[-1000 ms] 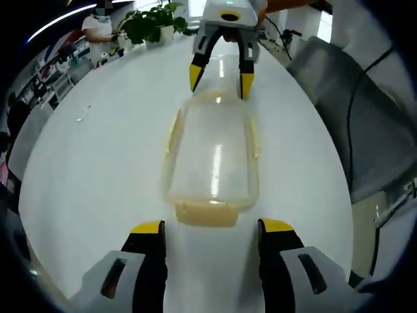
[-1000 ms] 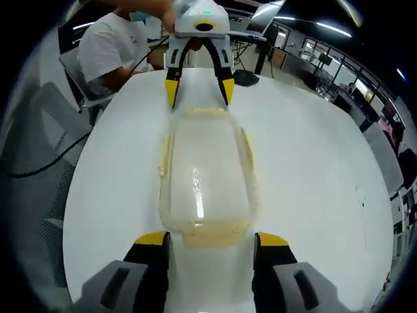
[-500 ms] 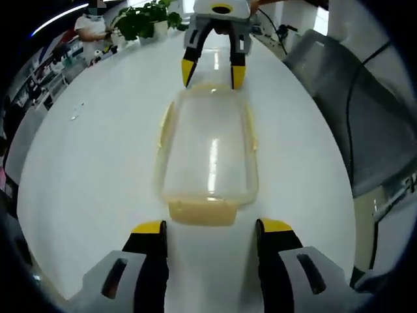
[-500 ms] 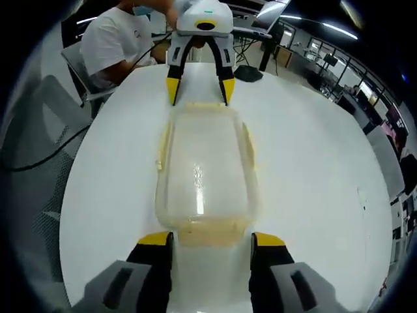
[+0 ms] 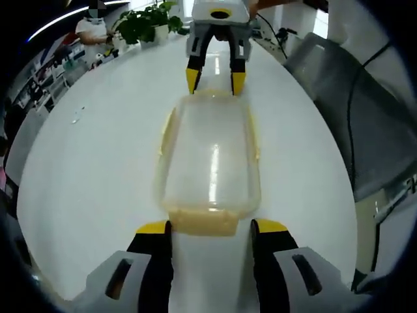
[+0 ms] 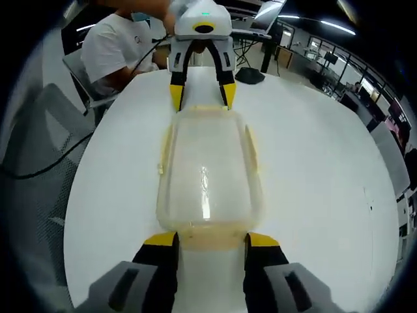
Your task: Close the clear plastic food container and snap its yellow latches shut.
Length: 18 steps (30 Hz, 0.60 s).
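A clear plastic container (image 5: 210,153) with its lid on lies lengthwise on the white table (image 5: 91,163). Yellow latches run along its long sides (image 5: 166,130) and across both ends. My left gripper (image 5: 210,228) is open, its jaws closely flanking the near end latch (image 5: 203,222). At the far end the right gripper (image 5: 214,79) straddles the other end latch. From the right gripper view the same container (image 6: 207,169) runs away from my open right gripper (image 6: 210,240), whose jaws hug the end latch (image 6: 210,238). The left gripper (image 6: 201,96) stands at the far end.
A potted plant (image 5: 146,23) and a seated person (image 5: 91,26) are beyond the table's far edge. A grey mesh chair (image 5: 355,111) stands at the right. A person in a white shirt (image 6: 120,45), a laptop (image 6: 260,19) and another chair (image 6: 39,143) border the table.
Both grippers' jaws have narrowed and moved in along the container, so each end latch now sits between the tips. The container has stayed put.
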Tool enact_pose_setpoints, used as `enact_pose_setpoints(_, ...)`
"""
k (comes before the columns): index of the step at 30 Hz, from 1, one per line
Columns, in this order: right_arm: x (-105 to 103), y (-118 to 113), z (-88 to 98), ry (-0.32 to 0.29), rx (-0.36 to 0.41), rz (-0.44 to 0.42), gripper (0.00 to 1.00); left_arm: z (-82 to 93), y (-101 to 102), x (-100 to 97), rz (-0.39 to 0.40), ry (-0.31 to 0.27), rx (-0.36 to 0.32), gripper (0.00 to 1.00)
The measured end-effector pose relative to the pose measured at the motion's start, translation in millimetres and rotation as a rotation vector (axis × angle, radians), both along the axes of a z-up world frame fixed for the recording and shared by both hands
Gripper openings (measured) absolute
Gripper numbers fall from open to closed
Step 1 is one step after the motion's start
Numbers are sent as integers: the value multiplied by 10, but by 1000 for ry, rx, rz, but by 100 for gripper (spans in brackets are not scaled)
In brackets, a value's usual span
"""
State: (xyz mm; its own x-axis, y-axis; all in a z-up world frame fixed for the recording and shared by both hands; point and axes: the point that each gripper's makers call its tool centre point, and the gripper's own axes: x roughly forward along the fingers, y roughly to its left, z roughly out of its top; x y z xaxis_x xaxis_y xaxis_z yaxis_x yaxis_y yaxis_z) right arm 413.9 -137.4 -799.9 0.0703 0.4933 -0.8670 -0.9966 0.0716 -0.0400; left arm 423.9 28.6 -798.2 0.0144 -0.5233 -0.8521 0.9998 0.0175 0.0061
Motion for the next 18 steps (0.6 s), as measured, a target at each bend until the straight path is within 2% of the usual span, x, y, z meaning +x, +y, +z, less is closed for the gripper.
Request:
enact_pose_setpoints(3,-10,13,6,-12,7,32,38,6,-21,-16,-11,-1,-12,41)
enact_pose_setpoints(7,-18,7,8,-8,8,30,37,4,-11,-27,-16,-2,-12,38)
enact_pose_setpoints(18,-27,6,0,-6,1,38,37,11,-14,-32,-21,-7,-30,37)
